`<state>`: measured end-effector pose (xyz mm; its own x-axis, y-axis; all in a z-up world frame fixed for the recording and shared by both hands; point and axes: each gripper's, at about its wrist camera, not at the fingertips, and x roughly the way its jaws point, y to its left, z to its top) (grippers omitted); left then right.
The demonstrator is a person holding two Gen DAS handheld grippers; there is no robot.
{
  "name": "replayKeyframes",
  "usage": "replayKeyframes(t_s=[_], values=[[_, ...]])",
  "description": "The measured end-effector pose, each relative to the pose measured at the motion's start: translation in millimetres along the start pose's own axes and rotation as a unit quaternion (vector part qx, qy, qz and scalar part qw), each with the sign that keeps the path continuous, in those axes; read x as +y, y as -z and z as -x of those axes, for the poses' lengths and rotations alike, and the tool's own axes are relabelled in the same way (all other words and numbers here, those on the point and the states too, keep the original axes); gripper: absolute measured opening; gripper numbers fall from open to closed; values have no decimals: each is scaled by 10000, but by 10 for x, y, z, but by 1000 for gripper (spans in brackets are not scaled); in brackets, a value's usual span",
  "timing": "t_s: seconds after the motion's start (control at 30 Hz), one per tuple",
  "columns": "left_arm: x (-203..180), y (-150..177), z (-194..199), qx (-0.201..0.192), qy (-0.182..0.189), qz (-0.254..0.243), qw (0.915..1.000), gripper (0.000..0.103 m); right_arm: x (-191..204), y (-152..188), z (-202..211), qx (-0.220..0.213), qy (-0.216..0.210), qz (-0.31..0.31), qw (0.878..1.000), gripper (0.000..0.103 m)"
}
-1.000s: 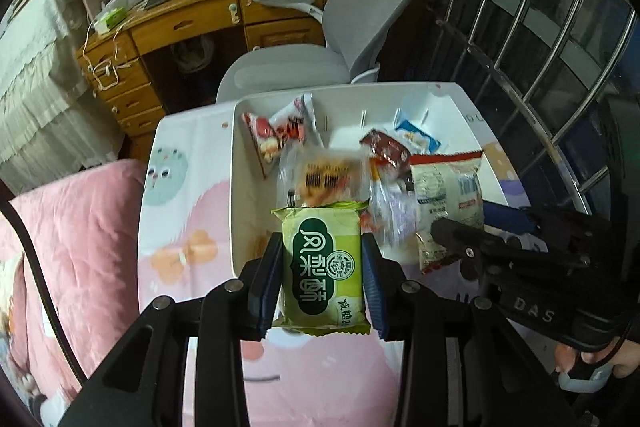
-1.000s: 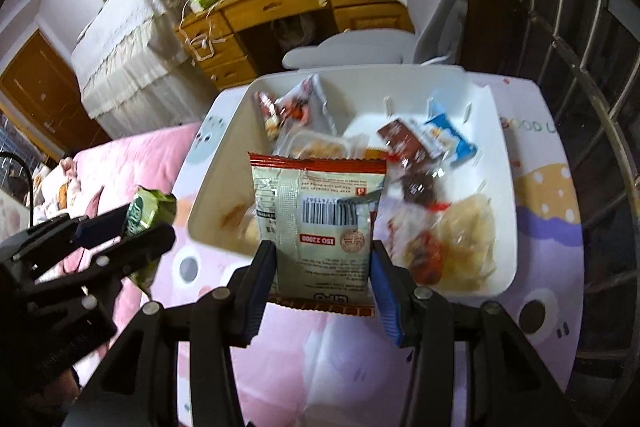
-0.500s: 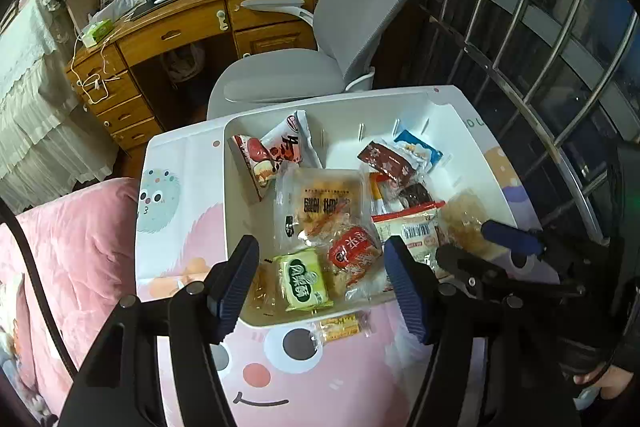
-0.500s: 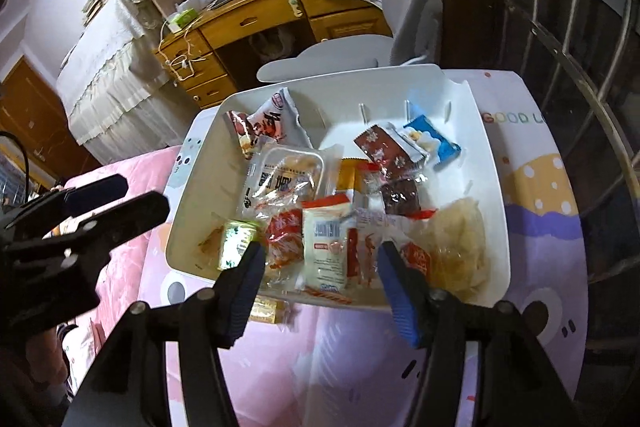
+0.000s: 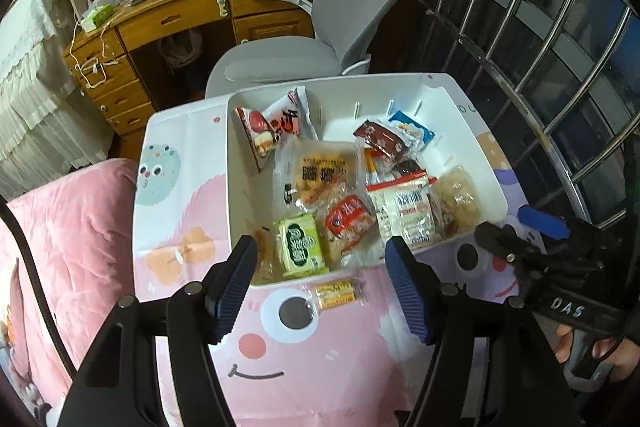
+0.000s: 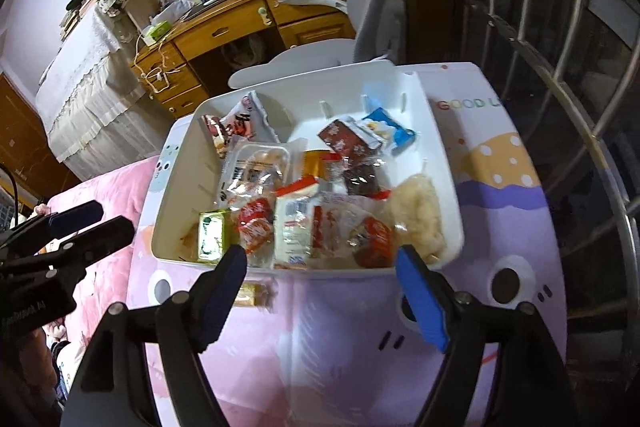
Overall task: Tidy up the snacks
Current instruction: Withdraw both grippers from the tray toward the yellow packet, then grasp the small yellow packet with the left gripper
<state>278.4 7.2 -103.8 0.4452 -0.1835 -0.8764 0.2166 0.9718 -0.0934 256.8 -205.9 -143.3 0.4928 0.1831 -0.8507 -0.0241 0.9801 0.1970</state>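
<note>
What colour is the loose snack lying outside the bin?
Yellow, in a clear wrapper, on the table by the bin; clearest in left wrist view.

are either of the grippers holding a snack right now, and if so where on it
No. The left gripper and right gripper are both empty, jaws opening, above the near rim of the white bin.

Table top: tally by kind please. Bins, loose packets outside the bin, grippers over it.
White bin: 1
Loose packet outside the bin: 1
Grippers: 2, left gripper and right gripper, jaws of both opening, nothing between them
Total: 4
</note>
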Motion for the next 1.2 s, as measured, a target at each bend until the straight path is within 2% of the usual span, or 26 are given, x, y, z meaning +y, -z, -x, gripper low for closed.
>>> replayKeyframes(t_s=[0.2,0.4,0.7,0.87,1.2], values=[[-48,189,-107,196,130,51,9997,67,-155,122,149,-217,231,10,9995,85],[-136,408,-399,603,119,44,9981,67,-277,323,224,-449,458,63,9979,90],[-206,585,-881,811,118,210,9964,68,-385,664,-32,131,488,62,9987,92],[-171,653,-1156,865,75,488,9950,68,-409,844,-171,432,490,98,9978,92],[-69,733,-1482,629,-13,672,9958,68,-466,1027,-304,727,532,-27,9959,92]])
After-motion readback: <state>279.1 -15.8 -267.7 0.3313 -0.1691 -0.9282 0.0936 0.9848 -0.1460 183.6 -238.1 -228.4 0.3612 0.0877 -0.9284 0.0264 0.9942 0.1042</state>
